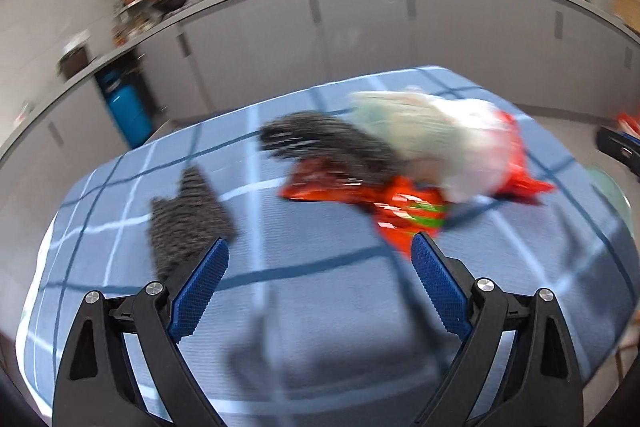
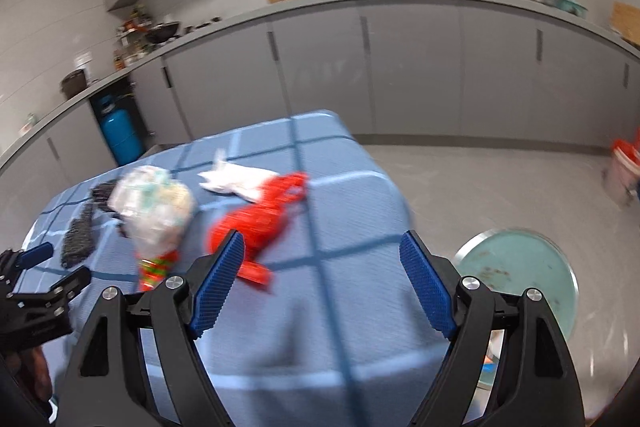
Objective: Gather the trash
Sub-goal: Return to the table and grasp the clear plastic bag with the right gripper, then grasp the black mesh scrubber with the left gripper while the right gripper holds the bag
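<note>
Both grippers tilt down over a blue checked worktop. The left gripper has its jaws wide apart with nothing between them; so does the right gripper. The trash lies beyond them in a blurred heap: a red wrapper, a pale crumpled bag, white paper and dark grey scraps. Right of the worktop, on the floor, stands a green bin. Grey cabinets line the far wall.
</note>
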Available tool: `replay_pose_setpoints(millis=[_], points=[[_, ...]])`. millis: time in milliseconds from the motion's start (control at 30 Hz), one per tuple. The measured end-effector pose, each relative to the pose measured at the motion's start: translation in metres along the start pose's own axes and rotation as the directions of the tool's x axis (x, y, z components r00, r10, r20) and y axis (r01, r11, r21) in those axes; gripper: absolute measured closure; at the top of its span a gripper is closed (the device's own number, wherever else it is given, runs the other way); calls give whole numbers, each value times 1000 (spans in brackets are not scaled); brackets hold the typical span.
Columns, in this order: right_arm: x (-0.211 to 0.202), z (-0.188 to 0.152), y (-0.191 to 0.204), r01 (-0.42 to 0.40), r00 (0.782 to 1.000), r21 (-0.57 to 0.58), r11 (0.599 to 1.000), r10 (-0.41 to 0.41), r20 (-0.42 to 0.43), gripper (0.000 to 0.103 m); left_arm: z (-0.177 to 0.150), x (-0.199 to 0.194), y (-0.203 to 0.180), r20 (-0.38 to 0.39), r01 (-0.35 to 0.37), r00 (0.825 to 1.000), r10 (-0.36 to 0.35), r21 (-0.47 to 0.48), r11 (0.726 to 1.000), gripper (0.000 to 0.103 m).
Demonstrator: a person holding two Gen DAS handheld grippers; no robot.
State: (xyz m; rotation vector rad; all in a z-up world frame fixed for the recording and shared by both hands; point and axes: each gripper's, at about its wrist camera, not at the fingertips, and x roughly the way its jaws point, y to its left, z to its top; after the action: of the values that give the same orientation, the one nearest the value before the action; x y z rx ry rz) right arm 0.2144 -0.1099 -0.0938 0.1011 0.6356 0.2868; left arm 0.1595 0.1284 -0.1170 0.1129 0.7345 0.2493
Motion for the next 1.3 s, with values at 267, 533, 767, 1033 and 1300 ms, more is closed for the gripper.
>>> replay_pose_setpoints(millis=[267, 533, 767, 1033, 1300], points=[[6, 18, 70, -95, 995, -117, 989, 99, 29, 17, 10, 11, 51, -8, -96, 995, 95, -122, 988, 7], [38, 15, 123, -142, 990, -230, 963, 144, -9, 17, 8, 24, 71, -54, -120, 992, 112, -169, 978, 5], [65, 8, 135, -161, 986, -257, 953, 144, -85, 69, 16, 24, 72, -44, -114, 993, 107, -176, 978, 5], [31, 13, 125, -131, 988, -265, 955, 149, 47, 78, 33, 27, 58, -22, -67, 998, 64, -192, 979, 5], [13, 19, 110, -81, 985, -258, 963, 117, 125, 78, 55, 44, 41, -18, -34, 999, 31, -223, 974, 5]])
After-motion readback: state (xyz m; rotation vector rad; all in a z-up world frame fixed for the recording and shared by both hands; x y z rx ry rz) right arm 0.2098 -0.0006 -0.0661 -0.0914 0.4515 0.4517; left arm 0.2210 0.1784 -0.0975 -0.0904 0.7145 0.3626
